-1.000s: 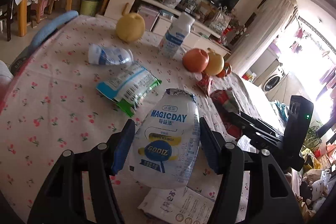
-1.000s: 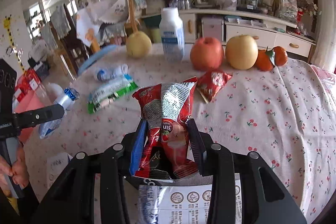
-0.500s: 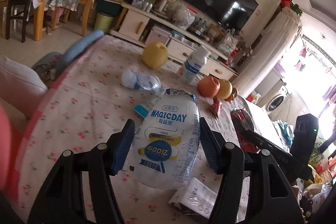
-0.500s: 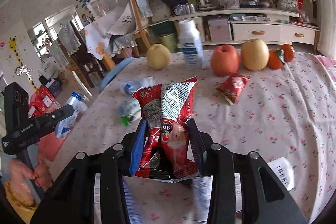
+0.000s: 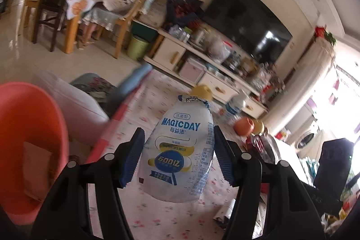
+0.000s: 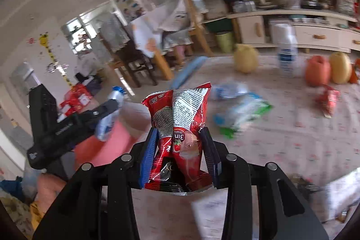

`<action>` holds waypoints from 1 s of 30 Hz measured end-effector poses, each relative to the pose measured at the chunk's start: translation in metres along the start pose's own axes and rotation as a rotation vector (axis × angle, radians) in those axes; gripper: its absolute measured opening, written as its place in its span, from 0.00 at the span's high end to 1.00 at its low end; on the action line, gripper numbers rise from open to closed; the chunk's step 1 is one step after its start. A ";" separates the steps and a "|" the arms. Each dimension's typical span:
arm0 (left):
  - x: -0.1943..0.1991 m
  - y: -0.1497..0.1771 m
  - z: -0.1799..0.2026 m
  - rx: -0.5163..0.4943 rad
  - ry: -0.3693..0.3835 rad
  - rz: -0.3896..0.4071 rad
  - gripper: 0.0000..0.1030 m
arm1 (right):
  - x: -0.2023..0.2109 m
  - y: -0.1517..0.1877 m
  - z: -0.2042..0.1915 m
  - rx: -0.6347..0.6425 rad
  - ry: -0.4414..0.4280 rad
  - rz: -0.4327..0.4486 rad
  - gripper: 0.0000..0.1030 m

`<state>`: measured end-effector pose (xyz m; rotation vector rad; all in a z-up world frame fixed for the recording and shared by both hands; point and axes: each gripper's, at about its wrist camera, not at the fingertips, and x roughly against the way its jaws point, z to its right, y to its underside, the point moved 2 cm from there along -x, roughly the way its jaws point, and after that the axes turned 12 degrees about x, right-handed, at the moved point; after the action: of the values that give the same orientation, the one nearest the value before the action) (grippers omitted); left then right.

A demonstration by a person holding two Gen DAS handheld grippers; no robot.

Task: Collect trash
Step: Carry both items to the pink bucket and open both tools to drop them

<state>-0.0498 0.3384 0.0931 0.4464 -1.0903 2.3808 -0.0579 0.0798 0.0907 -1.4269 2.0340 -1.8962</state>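
My left gripper (image 5: 177, 150) is shut on a clear Magicday drink bottle (image 5: 180, 154) and holds it in the air beside the table's left edge, next to a red bin (image 5: 29, 141). My right gripper (image 6: 180, 150) is shut on a red snack wrapper (image 6: 180, 127) and holds it above the table's near left part. In the right wrist view the left gripper (image 6: 67, 125) with its bottle hangs over the red bin (image 6: 108, 145). A crushed clear bottle (image 6: 227, 91), a green and white wrapper (image 6: 243, 114) and a small red wrapper (image 6: 328, 102) lie on the table.
The flowered tablecloth (image 6: 292, 138) also carries an upright white bottle (image 6: 285, 53), a pear (image 6: 245, 57), an apple (image 6: 317, 71) and another pear (image 6: 339, 68). A white paper sheet (image 5: 227, 213) lies near the front. Chairs, a dining table and a TV cabinet stand behind.
Both grippers have swung left and lifted away from the table middle, each still holding its item. The red bin has come into view beside the left gripper.
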 end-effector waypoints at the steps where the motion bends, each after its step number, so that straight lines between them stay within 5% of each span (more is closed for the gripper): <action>1: 0.006 -0.005 -0.007 0.012 -0.010 0.017 0.40 | -0.007 -0.004 -0.013 0.009 -0.025 -0.002 0.60; 13: 0.067 -0.049 -0.114 0.245 -0.138 0.188 0.40 | -0.095 -0.037 -0.142 0.095 -0.250 -0.067 0.60; 21: 0.082 -0.058 -0.166 0.376 -0.291 0.238 0.37 | -0.148 -0.044 -0.195 0.142 -0.284 -0.095 0.57; 26: 0.094 -0.061 -0.190 0.444 -0.379 0.291 0.23 | -0.161 -0.040 -0.201 0.151 -0.230 -0.101 0.31; 30: 0.100 -0.064 -0.184 0.409 -0.375 0.348 0.18 | -0.141 -0.029 -0.190 0.193 -0.139 -0.077 0.16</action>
<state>-0.1145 0.5457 0.0642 0.9431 -0.8785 2.9249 -0.0666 0.3181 0.0874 -1.5587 1.7090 -1.9010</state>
